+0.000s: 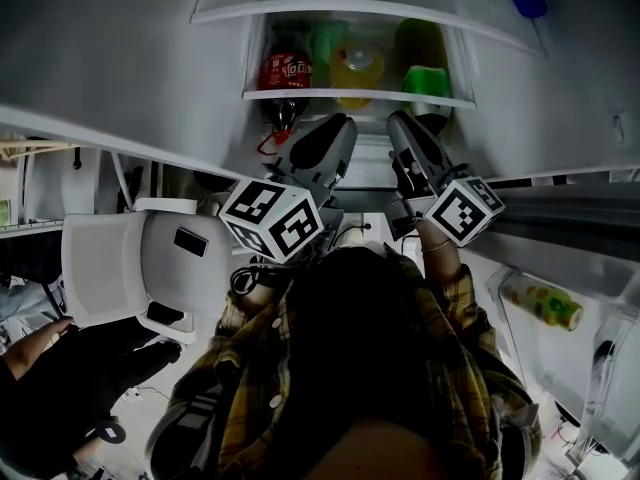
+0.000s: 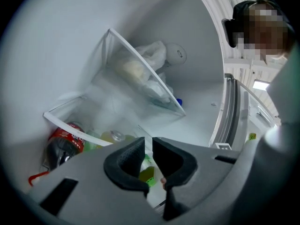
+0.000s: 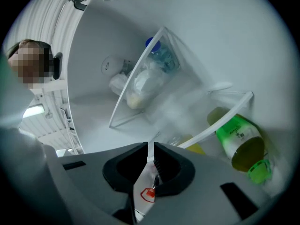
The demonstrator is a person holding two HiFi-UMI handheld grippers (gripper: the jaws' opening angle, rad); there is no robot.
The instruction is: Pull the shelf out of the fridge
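Shelf (image 1: 320, 93): clear pane, white front rim, fully inside (loaded).

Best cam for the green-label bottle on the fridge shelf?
Right gripper view: the green-label bottle is close, with label, yellowish liquid and green cap clear. Head view shows only a dim green shape at the right end of the shelf. Left gripper view: at most a green bit low in frame.

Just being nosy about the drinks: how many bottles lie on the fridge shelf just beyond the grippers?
3: red cola bottle left, yellow bottle middle, green bottle right; a green shape behind may be a fourth.
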